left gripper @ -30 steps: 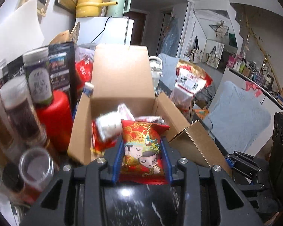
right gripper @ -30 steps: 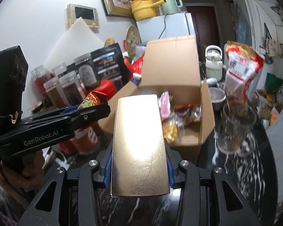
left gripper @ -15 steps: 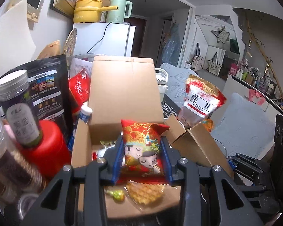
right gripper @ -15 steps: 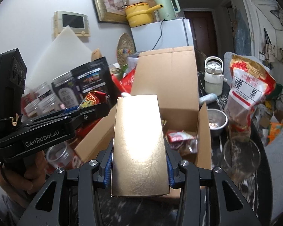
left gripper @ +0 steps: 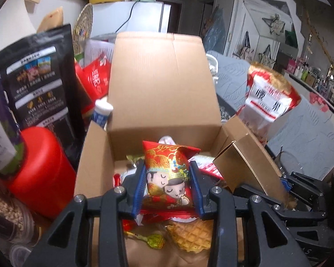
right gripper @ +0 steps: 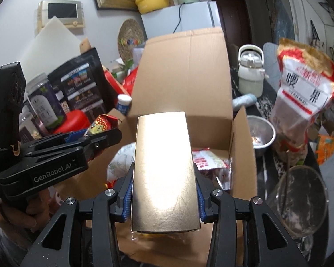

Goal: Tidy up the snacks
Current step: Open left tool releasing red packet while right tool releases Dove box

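So both are loaded over the box (left gripper: 164,93): left hand-held gripper (left gripper: 168,185) pinches a soft, crinkly red packet (left gripper: 168,175) mid-body, right hand-held gripper (right gripper: 164,197) squeezes a stiff, light-looking gold carton (right gripper: 163,171) by its sides.

Dark marbled counter (right gripper: 267,102), crowded w/ stuff.
On it: open cardboard box (right gripper: 182,71) mid, red canister (left gripper: 42,173) & jars left, steel bowl (right gripper: 261,134), glass (right gripper: 300,220), white kettle (right gripper: 250,71), nut bag (right gripper: 302,98) right.
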The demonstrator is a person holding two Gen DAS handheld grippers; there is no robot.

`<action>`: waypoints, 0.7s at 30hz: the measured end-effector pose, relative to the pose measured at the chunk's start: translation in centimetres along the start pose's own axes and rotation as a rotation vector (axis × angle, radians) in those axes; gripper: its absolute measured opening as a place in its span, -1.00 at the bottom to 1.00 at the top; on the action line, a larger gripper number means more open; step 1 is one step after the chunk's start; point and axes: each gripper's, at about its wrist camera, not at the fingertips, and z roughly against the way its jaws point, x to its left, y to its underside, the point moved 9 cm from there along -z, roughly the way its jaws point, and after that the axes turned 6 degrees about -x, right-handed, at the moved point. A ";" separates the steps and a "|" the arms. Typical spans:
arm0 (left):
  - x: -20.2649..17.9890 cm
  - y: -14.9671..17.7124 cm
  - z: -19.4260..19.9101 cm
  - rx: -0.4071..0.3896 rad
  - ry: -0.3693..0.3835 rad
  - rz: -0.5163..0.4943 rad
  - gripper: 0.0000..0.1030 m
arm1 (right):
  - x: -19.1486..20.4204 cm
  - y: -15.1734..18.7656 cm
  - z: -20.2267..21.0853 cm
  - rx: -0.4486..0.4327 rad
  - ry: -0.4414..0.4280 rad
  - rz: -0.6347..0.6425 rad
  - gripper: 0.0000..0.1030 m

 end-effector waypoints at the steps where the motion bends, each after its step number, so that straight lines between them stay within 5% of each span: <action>1: 0.0 0.3 -0.3 0.010 -0.004 -0.007 -0.30 | 0.0 0.2 -0.3 0.006 0.001 0.001 -0.16; 21: 0.1 4.9 -3.0 0.176 -0.051 -0.064 -0.30 | -0.1 4.2 -2.4 0.128 0.073 0.041 -0.16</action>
